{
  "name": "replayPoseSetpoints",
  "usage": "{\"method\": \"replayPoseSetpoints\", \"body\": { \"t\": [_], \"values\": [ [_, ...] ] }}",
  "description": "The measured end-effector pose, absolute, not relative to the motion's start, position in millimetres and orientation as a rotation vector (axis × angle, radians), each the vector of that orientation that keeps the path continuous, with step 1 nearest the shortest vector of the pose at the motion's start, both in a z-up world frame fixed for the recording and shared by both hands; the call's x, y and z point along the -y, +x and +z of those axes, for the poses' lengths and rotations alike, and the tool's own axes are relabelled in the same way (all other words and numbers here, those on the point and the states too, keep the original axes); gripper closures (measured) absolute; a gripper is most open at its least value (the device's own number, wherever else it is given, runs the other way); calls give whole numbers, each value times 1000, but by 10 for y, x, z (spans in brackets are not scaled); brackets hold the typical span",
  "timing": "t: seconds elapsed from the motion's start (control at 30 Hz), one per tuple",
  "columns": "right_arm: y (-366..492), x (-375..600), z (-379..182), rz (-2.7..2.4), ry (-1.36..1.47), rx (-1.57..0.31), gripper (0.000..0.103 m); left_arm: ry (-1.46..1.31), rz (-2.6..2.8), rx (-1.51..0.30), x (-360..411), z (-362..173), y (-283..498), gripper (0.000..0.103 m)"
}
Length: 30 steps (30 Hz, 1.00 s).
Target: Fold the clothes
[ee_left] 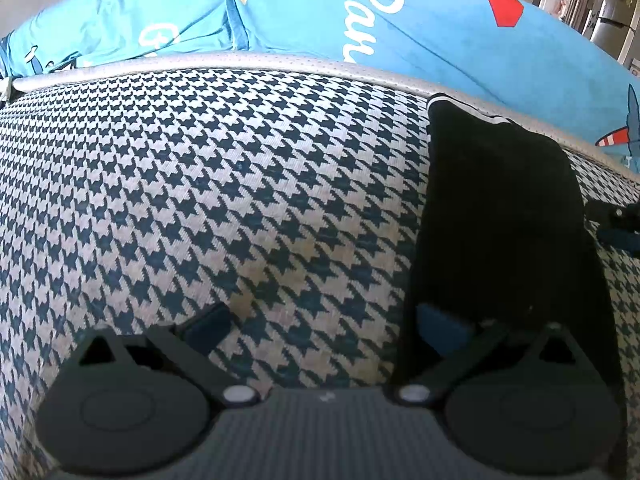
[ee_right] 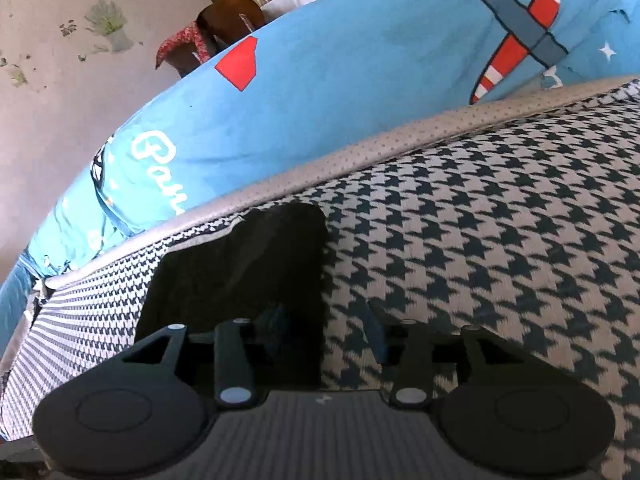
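A black garment [ee_left: 500, 216] lies folded into a narrow strip on the houndstooth cushion [ee_left: 240, 200], near its far grey trim. My left gripper [ee_left: 324, 332] is open and low over the cushion. Its right finger [ee_left: 440, 332] rests over the garment's near left edge, while its left finger sits on bare fabric. In the right wrist view the same black garment [ee_right: 240, 264] lies left of centre. My right gripper [ee_right: 326, 332] is open and straddles the garment's right edge, with its left finger [ee_right: 276, 332] above the black cloth. Part of the right gripper [ee_left: 624, 224] shows at the right edge of the left wrist view.
A grey perforated trim [ee_right: 360, 152] borders the cushion's far side. Behind it lies a blue blanket [ee_left: 400, 40] printed with planes and white lettering. A wall with flower stickers [ee_right: 104, 20] and a brown chair [ee_right: 228, 12] stand further back. Bare houndstooth fabric [ee_right: 500, 240] spreads to the right.
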State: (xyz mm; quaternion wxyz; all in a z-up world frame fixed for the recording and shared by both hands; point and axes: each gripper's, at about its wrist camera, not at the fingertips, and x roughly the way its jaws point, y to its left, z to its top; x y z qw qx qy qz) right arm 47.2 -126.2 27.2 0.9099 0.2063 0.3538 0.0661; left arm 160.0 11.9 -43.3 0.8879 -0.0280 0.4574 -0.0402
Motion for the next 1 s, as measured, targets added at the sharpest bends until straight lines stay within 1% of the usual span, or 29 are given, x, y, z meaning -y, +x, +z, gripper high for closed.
{"method": "replayPoseSetpoints", "body": {
  "t": [0.1, 0.2, 0.47, 0.6, 0.7, 0.77, 0.8, 0.87, 0.9, 1.0],
  "values": [
    [547, 1260, 249, 159, 423, -718, 57, -57, -85, -951, -126, -434, 1605, 0],
    [612, 1244, 228, 183, 418, -705, 53, -58, -84, -951, -125, -433, 1605, 0],
    [742, 1213, 167, 263, 424, -688, 52, -59, -80, -950, -115, -436, 1599, 0],
    [793, 1170, 146, 299, 416, -683, 54, -59, -77, -948, -104, -442, 1593, 0],
    [830, 1132, 135, 318, 414, -685, 58, -55, -78, -947, -100, -448, 1593, 0],
    [856, 1124, 124, 330, 420, -688, 65, -54, -79, -946, -98, -450, 1594, 0],
    [866, 1123, 118, 335, 423, -690, 67, -54, -78, -946, -96, -451, 1593, 0],
    [876, 1124, 109, 341, 434, -691, 79, -56, -76, -946, -90, -452, 1590, 0],
    [878, 1120, 106, 342, 438, -691, 83, -56, -76, -946, -89, -453, 1589, 0],
    [886, 1108, 96, 345, 451, -690, 85, -56, -77, -947, -89, -454, 1592, 0]
  ]
}}
